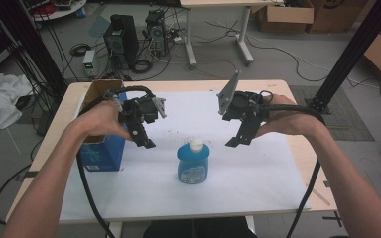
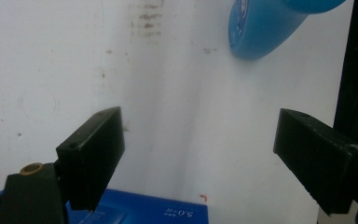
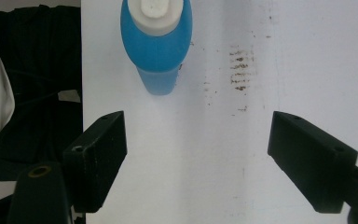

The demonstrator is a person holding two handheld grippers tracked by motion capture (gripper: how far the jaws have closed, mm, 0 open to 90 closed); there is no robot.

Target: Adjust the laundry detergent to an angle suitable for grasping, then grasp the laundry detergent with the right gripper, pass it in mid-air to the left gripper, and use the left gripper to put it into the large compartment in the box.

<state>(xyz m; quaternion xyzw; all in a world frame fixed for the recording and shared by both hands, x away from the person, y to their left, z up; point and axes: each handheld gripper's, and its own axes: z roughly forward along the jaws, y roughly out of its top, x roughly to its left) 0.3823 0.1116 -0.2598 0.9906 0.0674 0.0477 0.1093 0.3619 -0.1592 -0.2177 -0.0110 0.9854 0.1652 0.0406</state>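
- Bottle (image 1: 193, 163): a blue plastic bottle with a white cap, a pale blue printed label on its front face, and a flattened body that widens below the shoulders.
- It stands upright on the white sheet (image 1: 258, 173) that covers the table (image 1: 305, 158), touched by nothing.
- From the right gripper view the bottle (image 3: 157, 44) is seen from above: the white cap sits in the middle of the rounded blue shoulders, and the body narrows toward the sheet.
- From the left gripper view, part of the rounded blue body (image 2: 261, 30) shows at the top edge.
- Left tongs (image 1: 147, 144) hang in the air just to the left of the bottle and higher than its cap, tips pointing down and toward it, well apart from its surface.
- In the left gripper view its jaws stand wide apart with bare sheet between them; they hold and touch nothing.
- Right tongs (image 1: 233, 142) hang to the right of the bottle, also above cap height, tips slanting down toward it, clear of the plastic.
- In the right gripper view its jaws are spread wide, with white sheet and some brown specks between them; they grip nothing.
- Blue box (image 1: 101, 153) with an open cardboard-coloured top stands left of the bottle, under the left forearm; its printed blue edge (image 2: 168, 212) shows below the left jaws.
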